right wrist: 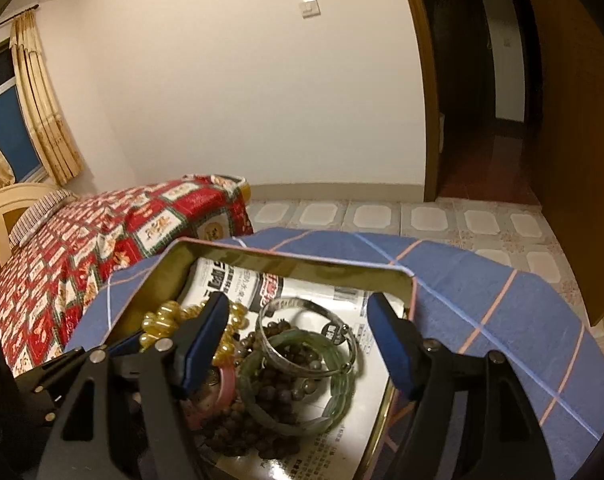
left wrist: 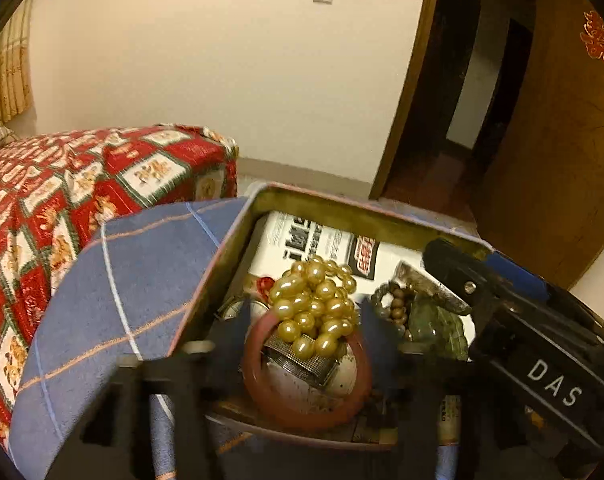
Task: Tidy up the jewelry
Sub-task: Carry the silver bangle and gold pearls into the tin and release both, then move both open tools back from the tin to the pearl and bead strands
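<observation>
A metal tin [left wrist: 230, 236] lined with newspaper holds the jewelry; it also shows in the right wrist view [right wrist: 385, 272]. In it lie a gold pearl strand [left wrist: 315, 300], a red bangle [left wrist: 258, 384], a silver mesh band [left wrist: 302, 360], brown bead bracelets [right wrist: 270, 396], a green jade bangle [right wrist: 302, 420] and a silver bangle [right wrist: 286, 308]. My left gripper [left wrist: 305, 328] is open, its fingers either side of the red bangle and pearls. My right gripper [right wrist: 298, 344] is open above the jade and silver bangles, and shows at the tin's right in the left wrist view [left wrist: 473, 288].
The tin sits on a blue checked cloth [right wrist: 481, 300]. A bed with a red patterned quilt [left wrist: 62, 200] stands to the left. A tiled floor [right wrist: 421, 216] and an open wooden door [right wrist: 573, 160] are beyond.
</observation>
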Available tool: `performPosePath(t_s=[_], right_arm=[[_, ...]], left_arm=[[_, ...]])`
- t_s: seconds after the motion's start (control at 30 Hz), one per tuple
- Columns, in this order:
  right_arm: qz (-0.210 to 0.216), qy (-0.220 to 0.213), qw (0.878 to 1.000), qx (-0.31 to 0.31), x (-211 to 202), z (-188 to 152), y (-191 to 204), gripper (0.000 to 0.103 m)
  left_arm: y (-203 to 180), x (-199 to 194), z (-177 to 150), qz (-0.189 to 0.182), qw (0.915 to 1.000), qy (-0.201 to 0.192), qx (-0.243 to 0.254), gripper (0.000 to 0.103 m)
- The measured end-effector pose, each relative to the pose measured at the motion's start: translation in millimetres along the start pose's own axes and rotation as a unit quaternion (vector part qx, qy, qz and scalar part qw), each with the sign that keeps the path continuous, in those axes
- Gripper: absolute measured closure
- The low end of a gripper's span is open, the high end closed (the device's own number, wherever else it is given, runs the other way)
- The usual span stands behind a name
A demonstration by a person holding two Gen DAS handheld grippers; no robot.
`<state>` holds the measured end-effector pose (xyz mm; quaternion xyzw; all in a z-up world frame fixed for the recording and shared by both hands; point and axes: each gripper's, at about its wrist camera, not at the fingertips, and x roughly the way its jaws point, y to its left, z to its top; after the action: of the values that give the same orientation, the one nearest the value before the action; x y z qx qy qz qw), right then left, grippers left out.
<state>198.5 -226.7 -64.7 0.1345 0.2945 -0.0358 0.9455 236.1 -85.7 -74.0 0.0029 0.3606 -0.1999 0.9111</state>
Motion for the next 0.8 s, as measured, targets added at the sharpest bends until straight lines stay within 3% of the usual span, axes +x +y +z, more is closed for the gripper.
performPosePath(t_s=[0.1,0.33,0.57,0.8], right_arm=[[-0.002,-0.008,1.000,0.003,-3.6,0.6,-0.6,0.027],[0.008,-0.026,0.999,0.035,-22.2,-1.2,-10.4,0.027],[0.021,-0.005,0.999,0.047,-36.6,-12.7,-14.0,0.027],[0.026,0.012,0.999,0.019,-52.3,-23.8,-7.2,0.026]], left_arm=[[-3.7,-8.4,0.4,0.010,0.9996,-0.023,0.016,0.033],[-3.1,-11.4,-1.9,0.013,0.9993,-0.027,0.020,0.033],[-5.0,-30.9,-10.9,0.017,0.9992,-0.025,0.026,0.033],[-4.8,-55.0,-24.8,0.029,0.9984,-0.031,0.038,0.033]])
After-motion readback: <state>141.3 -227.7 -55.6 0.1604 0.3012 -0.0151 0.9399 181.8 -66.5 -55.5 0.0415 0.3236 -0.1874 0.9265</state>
